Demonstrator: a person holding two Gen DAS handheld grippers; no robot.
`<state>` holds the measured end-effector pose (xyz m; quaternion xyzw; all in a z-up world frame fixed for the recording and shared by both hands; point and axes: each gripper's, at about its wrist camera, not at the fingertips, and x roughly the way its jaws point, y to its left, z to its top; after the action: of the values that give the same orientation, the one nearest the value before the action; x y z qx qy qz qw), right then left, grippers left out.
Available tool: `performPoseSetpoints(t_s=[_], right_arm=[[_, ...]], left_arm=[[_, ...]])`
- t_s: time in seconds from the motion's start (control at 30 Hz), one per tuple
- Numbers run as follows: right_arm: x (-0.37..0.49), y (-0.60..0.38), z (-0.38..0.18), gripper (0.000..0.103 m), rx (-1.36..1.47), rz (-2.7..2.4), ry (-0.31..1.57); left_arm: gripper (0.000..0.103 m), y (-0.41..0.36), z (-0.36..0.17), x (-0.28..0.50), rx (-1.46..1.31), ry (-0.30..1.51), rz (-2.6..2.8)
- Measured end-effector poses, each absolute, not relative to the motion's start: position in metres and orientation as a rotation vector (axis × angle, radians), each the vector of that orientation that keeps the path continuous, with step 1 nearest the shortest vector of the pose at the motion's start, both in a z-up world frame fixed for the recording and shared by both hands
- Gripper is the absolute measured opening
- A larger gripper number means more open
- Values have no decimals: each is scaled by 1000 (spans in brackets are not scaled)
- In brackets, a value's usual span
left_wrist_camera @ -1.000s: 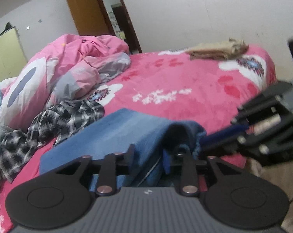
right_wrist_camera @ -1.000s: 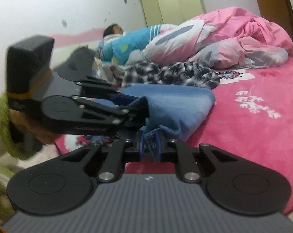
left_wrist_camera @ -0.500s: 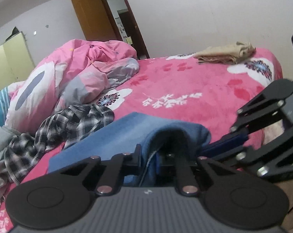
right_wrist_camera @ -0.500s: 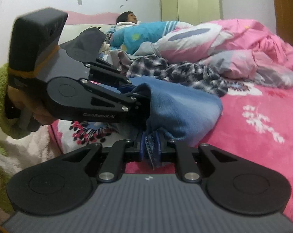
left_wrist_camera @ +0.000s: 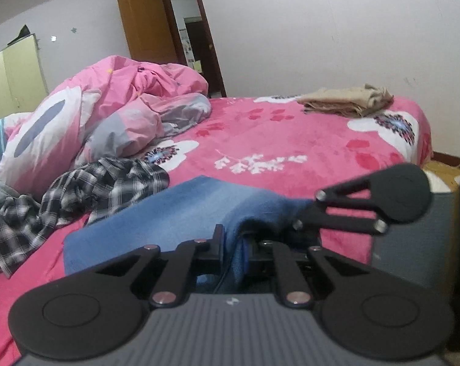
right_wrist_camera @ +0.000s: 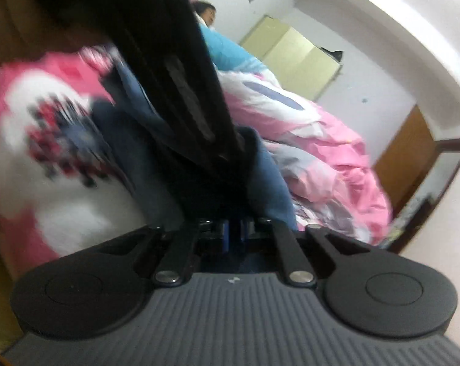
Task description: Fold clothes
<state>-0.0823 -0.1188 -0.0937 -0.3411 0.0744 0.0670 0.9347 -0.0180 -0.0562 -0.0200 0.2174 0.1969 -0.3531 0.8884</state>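
Blue denim, a folded pair of jeans (left_wrist_camera: 181, 213), lies on the near edge of the bed (left_wrist_camera: 290, 140) with its long axis running away to the far left from the left hand-held gripper (left_wrist_camera: 234, 251). That gripper has just closed and pinches the near hem. The right hand-held gripper (left_wrist_camera: 303, 218) comes in from the right at the same corner; its own view is blurred and rolled, so I judge it pressed together on denim. A checked shirt (left_wrist_camera: 92, 189) lies just left of the jeans, a pink quilt (left_wrist_camera: 123, 106) beyond; the far bed is bare save a beige garment (left_wrist_camera: 345, 102).
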Motion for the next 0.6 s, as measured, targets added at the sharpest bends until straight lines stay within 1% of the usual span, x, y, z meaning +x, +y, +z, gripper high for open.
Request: performPoseSetpoints(t_s=[0.13,0.17,0.2,0.23,0.37,0.5,0.6], right_arm=[[-80,-111,-104,2,-751,95,143],[-87,-115,-101,3,-725,138,130],[-95,-119,-97,6,-697,182,117],[-104,-123,-93,6,-672,211,114],[-127,-138,-84,5,-597,256,158],[-114,-139,-89,4,-587,219,194],[-90,-134,-93,2,-525,152,209]], left_arm=[[10,-50,-23,-17,425,415,-740],[10,-48,-24,-17,420,417,-740],[10,-46,-24,-16,414,417,-740],[10,-45,-25,-16,408,416,-743],[10,-42,-29,-18,397,401,-748],[9,-42,-34,-23,441,399,-762],[8,-43,-42,-28,515,376,-764]])
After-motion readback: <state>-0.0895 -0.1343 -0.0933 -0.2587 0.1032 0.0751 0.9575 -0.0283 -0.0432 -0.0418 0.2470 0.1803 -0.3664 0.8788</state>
